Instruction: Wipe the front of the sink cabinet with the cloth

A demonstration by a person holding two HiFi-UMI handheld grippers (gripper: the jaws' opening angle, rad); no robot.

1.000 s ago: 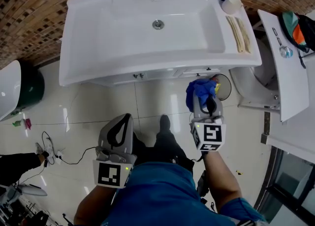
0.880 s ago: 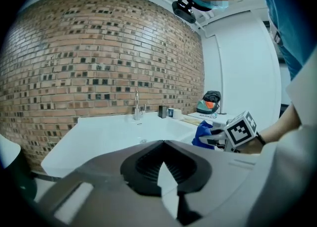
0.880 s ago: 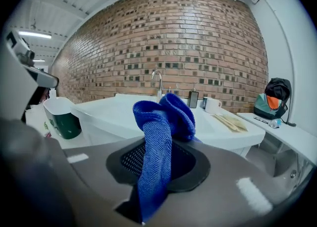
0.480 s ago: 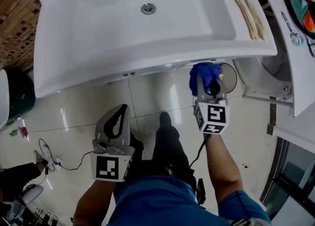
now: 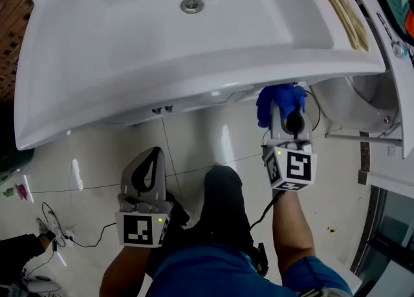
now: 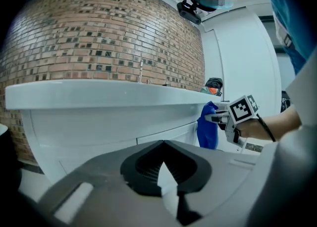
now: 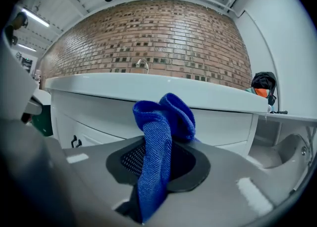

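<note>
- Right tool (image 7: pixel 157 158) clamps the blue cloth (image 7: pixel 161 122); its long axis runs along the jaws, bunched end ahead toward the sink cabinet (image 7: pixel 94 114).
- Left tool (image 6: pixel 162 147) closed, empty.

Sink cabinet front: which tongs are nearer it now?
Right. The right tongs, shut on the blue cloth, are up beside the cabinet front; the left tongs sit farther back over the floor.

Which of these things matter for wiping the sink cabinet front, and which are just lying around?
In the job: blue cloth, right gripper shut on it, sink cabinet front.
Just lying about: pale strips on the basin rim, dark bag, left gripper idle, shut.
</note>
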